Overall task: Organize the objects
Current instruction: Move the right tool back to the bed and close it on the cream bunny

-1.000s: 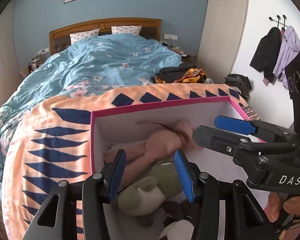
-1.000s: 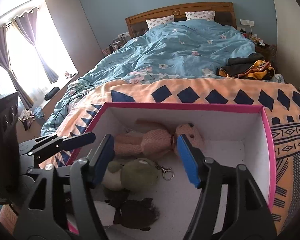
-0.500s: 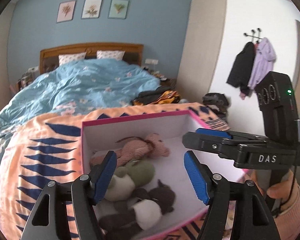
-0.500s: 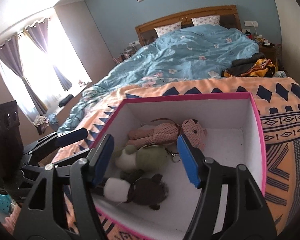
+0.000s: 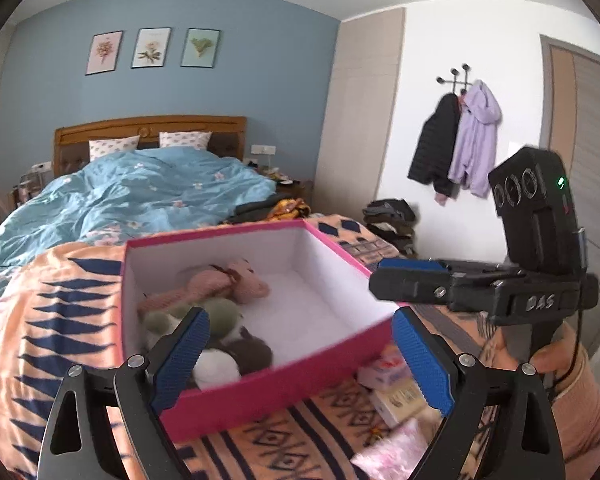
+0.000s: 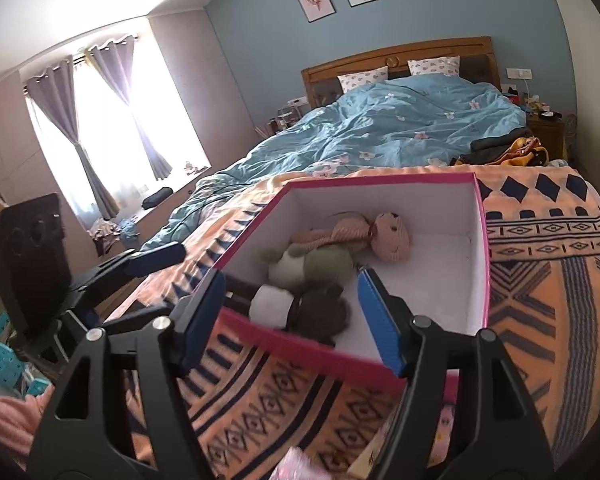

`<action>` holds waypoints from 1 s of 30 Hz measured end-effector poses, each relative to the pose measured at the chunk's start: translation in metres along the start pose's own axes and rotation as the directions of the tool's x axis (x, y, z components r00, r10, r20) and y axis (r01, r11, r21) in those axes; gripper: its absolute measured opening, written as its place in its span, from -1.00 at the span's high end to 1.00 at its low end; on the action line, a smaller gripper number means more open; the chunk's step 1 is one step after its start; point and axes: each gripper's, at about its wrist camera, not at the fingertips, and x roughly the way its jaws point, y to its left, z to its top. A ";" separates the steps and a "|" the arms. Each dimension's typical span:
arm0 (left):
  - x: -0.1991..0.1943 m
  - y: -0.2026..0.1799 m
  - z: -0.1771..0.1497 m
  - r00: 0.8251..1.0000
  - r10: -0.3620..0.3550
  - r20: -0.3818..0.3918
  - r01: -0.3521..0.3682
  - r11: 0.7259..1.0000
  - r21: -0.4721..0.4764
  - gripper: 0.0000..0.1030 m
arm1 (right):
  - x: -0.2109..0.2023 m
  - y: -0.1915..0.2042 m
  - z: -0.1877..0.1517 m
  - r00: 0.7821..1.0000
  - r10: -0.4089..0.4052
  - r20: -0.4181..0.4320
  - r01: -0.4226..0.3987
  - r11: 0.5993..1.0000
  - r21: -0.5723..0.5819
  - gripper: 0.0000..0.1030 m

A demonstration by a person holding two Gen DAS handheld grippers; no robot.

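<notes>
Left wrist view: the left gripper (image 5: 300,360), its jaws just widened and empty, hangs before the near rim of the pink-edged white cardboard box (image 5: 284,392) on the orange patterned blanket (image 5: 48,320). Three plush toys (image 6: 324,264) fill the box's left half; the right gripper (image 6: 292,316) gapes empty.

Pink box (image 6: 485,216) is seen at centre, three plush toys (image 6: 316,264) inside; right gripper (image 6: 292,320) at 6 o'clock, jaws apart, empty; left gripper (image 6: 156,254) at 9 o'clock.
</notes>
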 end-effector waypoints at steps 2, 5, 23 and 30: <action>0.004 -0.009 -0.010 1.000 0.002 -0.025 -0.002 1.000 0.016 -0.83 | -0.011 0.002 -0.011 1.000 0.006 0.003 -0.006 1.000 -0.002 -0.38; 0.011 -0.018 -0.024 0.998 -0.023 -0.063 0.023 1.000 0.007 -0.83 | -0.024 0.002 -0.028 1.000 0.007 -0.005 -0.007 1.000 -0.002 -0.40; 0.028 -0.058 -0.093 0.969 -0.094 -0.230 0.101 0.995 0.017 -0.83 | -0.052 -0.033 -0.121 0.988 -0.101 -0.119 0.116 0.985 0.128 -0.41; 0.042 -0.069 -0.100 0.953 -0.110 -0.284 0.121 0.992 0.023 -0.83 | -0.055 -0.054 -0.135 0.984 -0.122 -0.127 0.147 0.968 0.204 -0.41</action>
